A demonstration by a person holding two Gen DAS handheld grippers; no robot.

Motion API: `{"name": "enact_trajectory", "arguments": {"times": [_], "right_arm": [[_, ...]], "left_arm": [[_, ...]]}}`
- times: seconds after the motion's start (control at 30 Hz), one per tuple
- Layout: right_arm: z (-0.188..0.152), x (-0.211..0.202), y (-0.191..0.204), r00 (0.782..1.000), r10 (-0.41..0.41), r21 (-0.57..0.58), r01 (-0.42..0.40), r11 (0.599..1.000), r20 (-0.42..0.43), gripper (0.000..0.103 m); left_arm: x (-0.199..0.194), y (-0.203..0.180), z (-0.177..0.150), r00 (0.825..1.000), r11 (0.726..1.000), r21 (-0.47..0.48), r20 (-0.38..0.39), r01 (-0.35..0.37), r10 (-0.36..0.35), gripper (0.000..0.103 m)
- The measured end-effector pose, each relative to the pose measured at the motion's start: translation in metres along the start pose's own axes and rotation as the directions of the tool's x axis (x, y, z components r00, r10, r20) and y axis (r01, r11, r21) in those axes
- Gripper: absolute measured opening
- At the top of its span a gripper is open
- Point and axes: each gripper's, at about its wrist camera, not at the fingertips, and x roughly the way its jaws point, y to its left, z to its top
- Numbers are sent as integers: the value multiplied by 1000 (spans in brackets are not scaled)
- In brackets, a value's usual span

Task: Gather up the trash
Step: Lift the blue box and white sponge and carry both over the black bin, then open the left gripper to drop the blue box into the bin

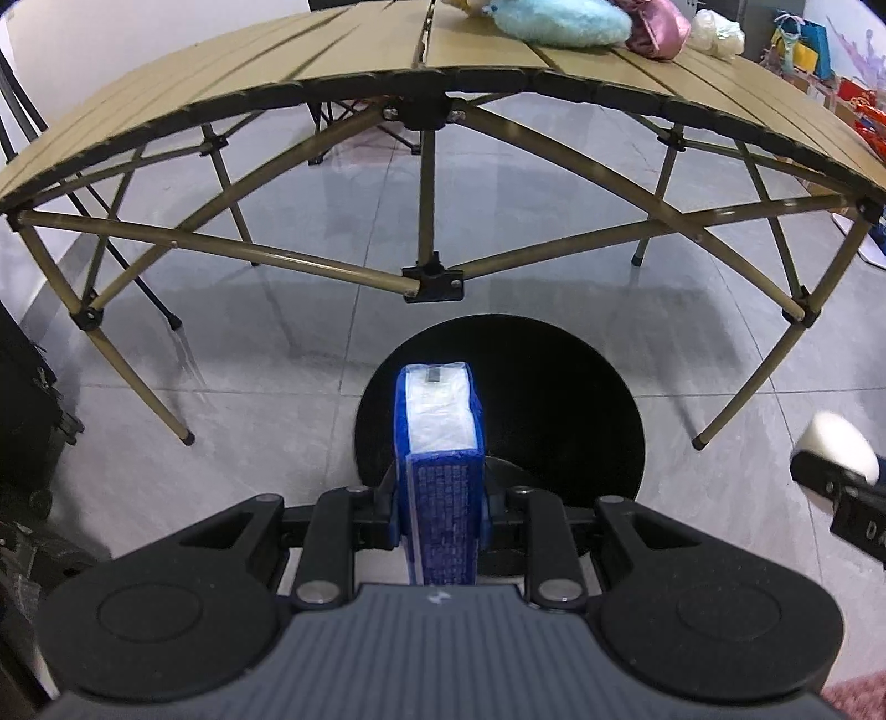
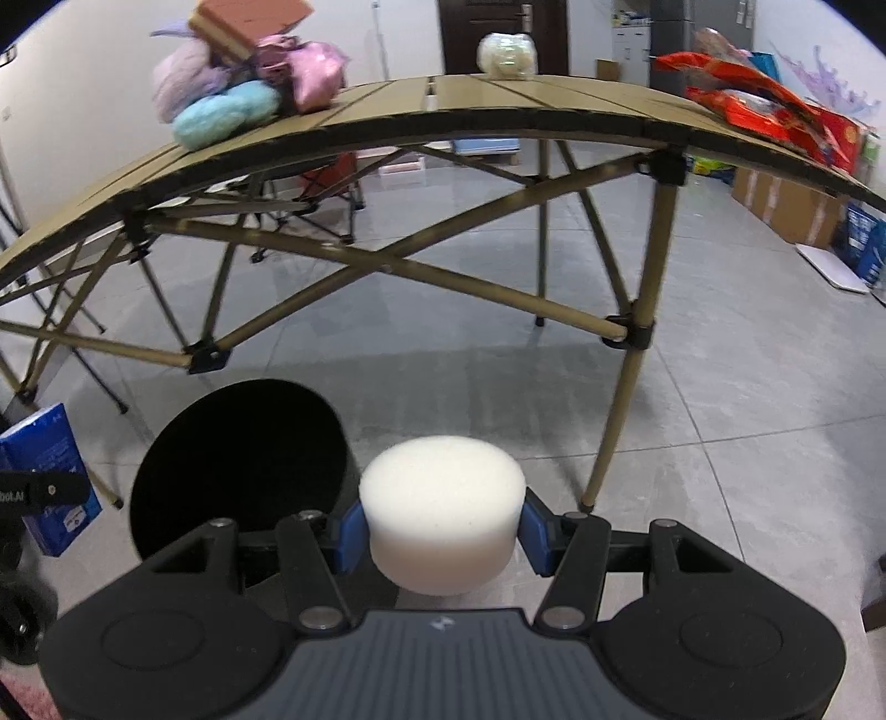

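Your left gripper (image 1: 440, 501) is gripping a blue tissue pack (image 1: 440, 443), its fingers clenched on the pack's lower sides. The pack is standing upright on its narrow edge, its clear white top facing away from you. Seen from the left wrist, it is hovering over the near left part of a round black bin (image 1: 554, 399), which is sitting on the grey tiled floor (image 1: 277, 387) just in front of the folding surface (image 1: 221, 111).

Your right gripper (image 2: 442, 531) is grasping a white foam puck (image 2: 442, 509), a short cylinder, with a blue finger pressing on each side. From the right wrist, the black bin (image 2: 238, 454) is lying at about ten o'clock from the puck, close beside it, and the puck is not over the opening. At nine o'clock the blue tissue pack (image 2: 44, 465) is showing at the frame's edge.

The tan slatted surface (image 2: 498, 105) is arching across the top of both views on crossed metal legs. On it, at eleven o'clock in the right view, are sitting a pale blue fluffy item (image 2: 221, 113), a pink shiny pouch (image 2: 313, 72) and a brown box (image 2: 249, 19). A cream bundle (image 2: 506, 52) is resting at twelve o'clock and red snack bags (image 2: 758, 105) at two o'clock.
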Motion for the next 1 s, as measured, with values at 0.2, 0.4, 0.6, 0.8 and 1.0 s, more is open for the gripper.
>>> {"name": "enact_trajectory", "arguments": {"times": [0.2,0.4,0.6,0.8,1.0], "right_arm": [[1,8,-11,1000,-24,40,24,999,-4,54],[1,19,-19,999,-36,64,37,997,-22,54],[1,27,-26,998,-54,79,57,995,-37,54],[0,31,-31,996,-65,88,69,994,-55,54],[-2,31,-32,996,-65,92,70,993,-61,54]], "left_arm": [[16,-14,16,999,1000,-18,-34,9,-10,24],[37,-26,28,997,1000,-24,-74,15,-17,24],[55,-35,34,994,1000,-31,-106,5,-9,24],[61,-38,34,992,1000,-27,-123,4,-7,41],[54,-39,35,996,1000,-10,-90,-25,24,100]]}}
